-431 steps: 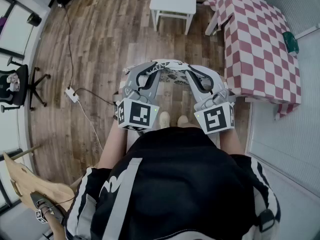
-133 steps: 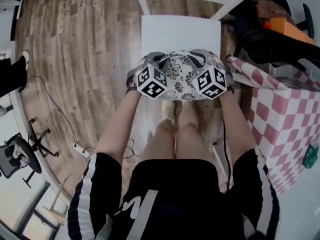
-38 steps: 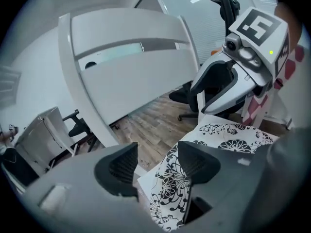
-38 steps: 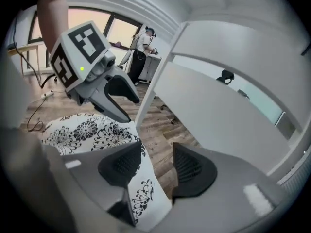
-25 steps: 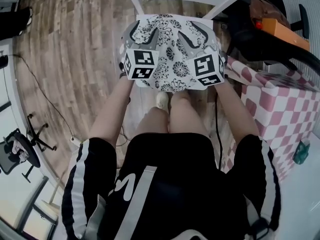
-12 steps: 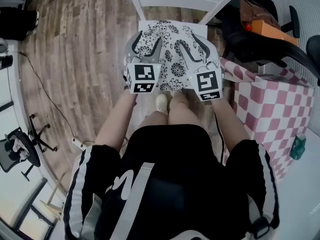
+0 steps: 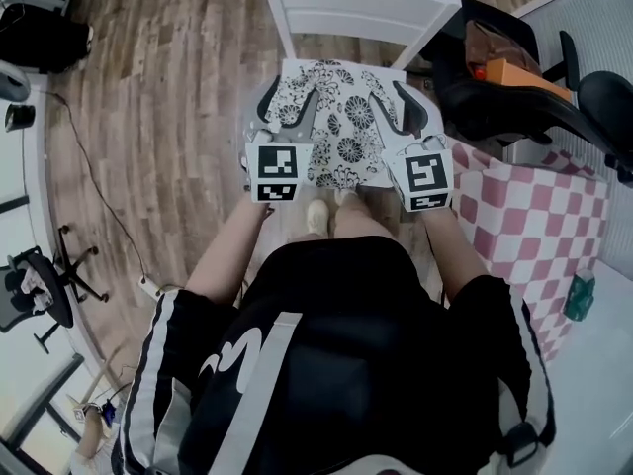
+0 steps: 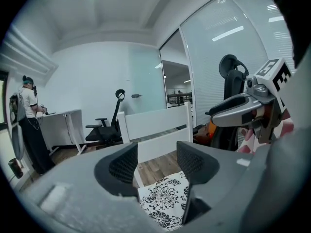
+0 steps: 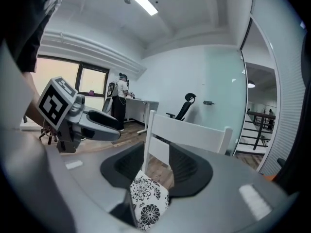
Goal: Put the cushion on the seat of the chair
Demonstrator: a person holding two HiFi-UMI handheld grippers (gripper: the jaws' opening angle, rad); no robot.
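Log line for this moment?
cushion: on seat of chair | left tool: open, nothing gripped, jaws just closing slightly | right tool: open, nothing gripped, jaws just closing

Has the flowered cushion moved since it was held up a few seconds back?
Yes. The cushion has gone forward, away from the person, onto the seat of the white chair, which was bare then.

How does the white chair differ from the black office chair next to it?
The white chair has a straight, flat-slatted back, while the black office chair is dark with curved shapes. The white chair's seat is covered by the black-and-white floral cushion, whereas the black office chair appears to carry an orange item. Both have something resting on them, and no one sits in either.
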